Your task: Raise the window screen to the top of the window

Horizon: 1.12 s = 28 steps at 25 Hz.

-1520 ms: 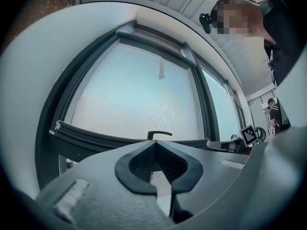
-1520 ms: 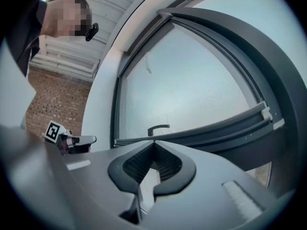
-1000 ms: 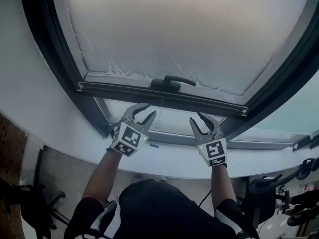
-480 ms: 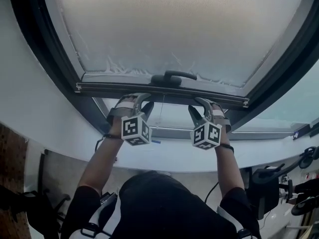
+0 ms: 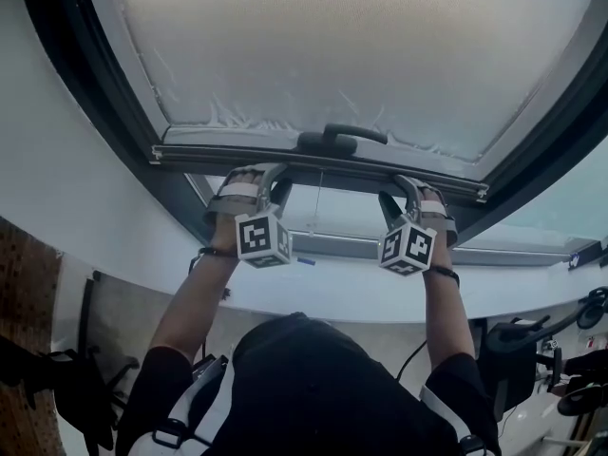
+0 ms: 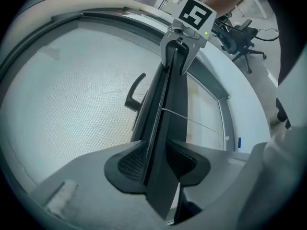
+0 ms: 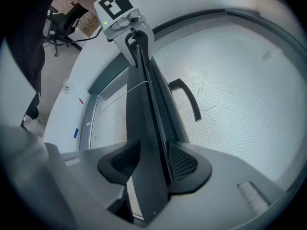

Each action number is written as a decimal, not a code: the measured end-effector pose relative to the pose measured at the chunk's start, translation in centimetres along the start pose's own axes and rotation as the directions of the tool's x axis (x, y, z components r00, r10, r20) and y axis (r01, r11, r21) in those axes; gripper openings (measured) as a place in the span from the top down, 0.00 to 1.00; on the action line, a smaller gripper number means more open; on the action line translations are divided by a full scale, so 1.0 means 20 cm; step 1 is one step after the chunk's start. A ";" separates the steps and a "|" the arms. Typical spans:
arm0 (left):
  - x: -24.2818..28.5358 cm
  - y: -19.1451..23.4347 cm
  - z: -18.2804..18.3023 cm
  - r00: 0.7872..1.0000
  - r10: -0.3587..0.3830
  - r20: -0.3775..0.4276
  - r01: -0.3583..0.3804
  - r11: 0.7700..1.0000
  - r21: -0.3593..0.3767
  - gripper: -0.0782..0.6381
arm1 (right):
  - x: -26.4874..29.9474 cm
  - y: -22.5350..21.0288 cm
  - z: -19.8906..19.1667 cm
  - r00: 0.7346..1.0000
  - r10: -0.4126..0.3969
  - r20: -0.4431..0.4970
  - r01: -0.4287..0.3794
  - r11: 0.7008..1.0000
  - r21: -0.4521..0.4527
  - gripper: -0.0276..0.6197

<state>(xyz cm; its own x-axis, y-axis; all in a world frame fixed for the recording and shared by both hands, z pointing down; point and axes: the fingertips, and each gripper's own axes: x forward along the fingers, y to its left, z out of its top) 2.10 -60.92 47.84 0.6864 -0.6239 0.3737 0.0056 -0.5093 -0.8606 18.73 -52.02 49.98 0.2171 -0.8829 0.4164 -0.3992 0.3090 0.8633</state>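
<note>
1. Both hands have come up from below the window and rolled over, so the marker cubes now face the person. The left tool [image 5: 255, 179] and the right tool [image 5: 410, 193] have reached the bottom rail [image 5: 332, 169] of the window screen [image 5: 332, 46].
2. Each tool's jaws have just been opening, the right one's most recently. Each pair now stands wide apart astride the rail, one jaw on the screen side and one on the room side.
3. In both gripper views the rail runs straight between the pads. They lie close against its faces, but I judge them not yet squeezing it.
4. The tools sit one on each side of the handle [image 5: 342, 136], which neither touches.
5. The screen is still low. Its rail hangs just above the sill [image 5: 323, 293], with a strip of bare pane showing beneath, and the mesh covers the rest of the opening in view.
6. My reading is that positioning is finished and lifting has not started. Next, the tools likely need to close on the rail and push it up evenly, so that it does not tilt and bind in the window frame [image 5: 85, 93].
</note>
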 end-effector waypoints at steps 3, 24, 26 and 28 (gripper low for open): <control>0.01 0.02 -0.02 0.999 0.006 -0.033 -0.005 1.000 0.029 0.70 | 0.01 0.00 0.00 1.000 -0.006 0.009 0.006 1.000 -0.024 0.67; 0.06 -0.05 -0.11 0.984 -0.058 -0.169 0.075 0.993 0.096 0.71 | 0.01 0.06 -0.01 0.993 -0.047 -0.108 0.028 0.985 -0.171 0.67; 0.05 -0.06 -0.10 0.979 -0.078 -0.188 0.099 0.989 0.107 0.71 | 0.01 0.05 -0.01 0.993 -0.047 -0.109 0.029 0.986 -0.163 0.69; 0.05 -0.06 -0.09 0.978 -0.098 -0.183 0.116 0.989 0.090 0.71 | 0.00 0.05 -0.01 0.993 -0.046 -0.111 0.027 0.987 -0.160 0.71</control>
<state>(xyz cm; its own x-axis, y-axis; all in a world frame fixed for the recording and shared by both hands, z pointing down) 1.38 -61.99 49.86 0.5373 -0.6688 0.5137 0.1507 -0.5232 -0.8388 18.60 -51.68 50.88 0.3328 -0.8513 0.4056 -0.2451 0.3373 0.9089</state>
